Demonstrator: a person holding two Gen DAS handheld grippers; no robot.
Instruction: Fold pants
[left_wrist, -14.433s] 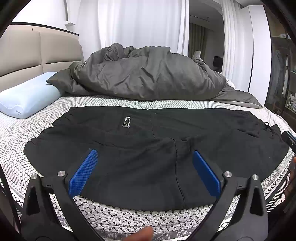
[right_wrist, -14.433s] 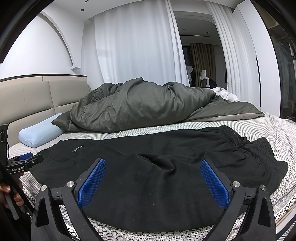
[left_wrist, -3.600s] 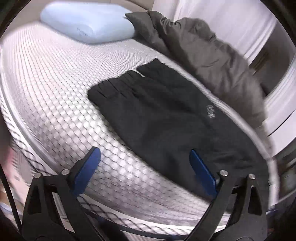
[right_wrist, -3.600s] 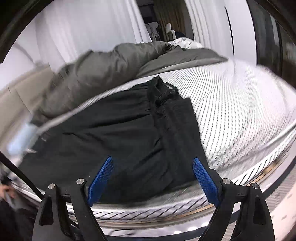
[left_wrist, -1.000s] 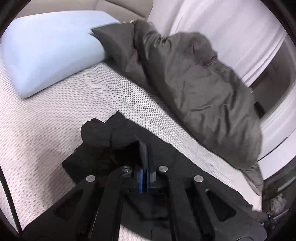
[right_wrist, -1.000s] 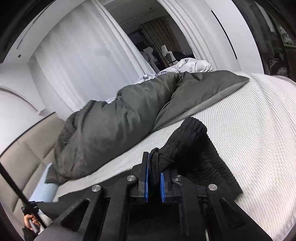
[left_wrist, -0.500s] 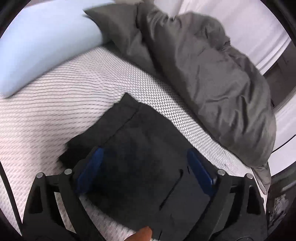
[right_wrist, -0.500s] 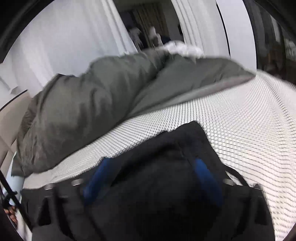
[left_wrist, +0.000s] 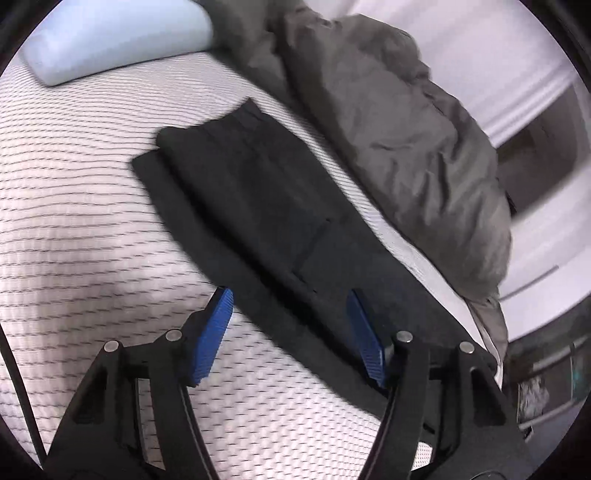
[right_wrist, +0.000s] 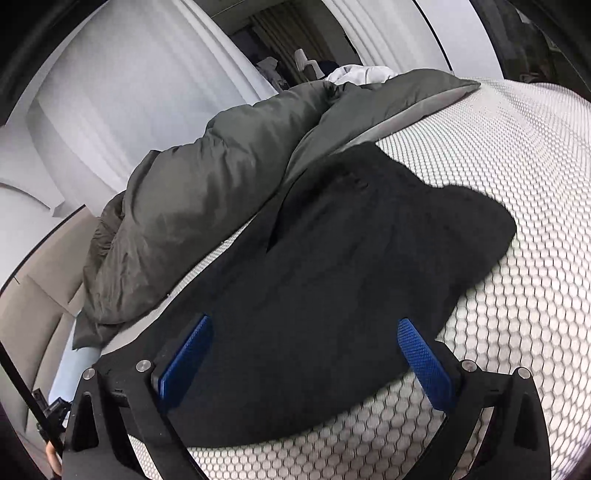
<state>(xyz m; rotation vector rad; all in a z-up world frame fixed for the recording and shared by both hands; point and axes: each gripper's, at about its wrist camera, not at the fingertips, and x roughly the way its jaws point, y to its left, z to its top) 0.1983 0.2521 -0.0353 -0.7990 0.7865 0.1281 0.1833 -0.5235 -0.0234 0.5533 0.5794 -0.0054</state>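
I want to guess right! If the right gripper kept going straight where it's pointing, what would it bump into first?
Most likely the black pants, lying folded on the bed just ahead of the open right gripper; depth is hard to judge.

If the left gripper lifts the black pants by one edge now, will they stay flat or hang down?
The black pants would probably hang limp: they lie flat in soft folded layers on the bed. The layers look loose, so the fold might open. They seem light and unlikely to slip from ribbed pads.
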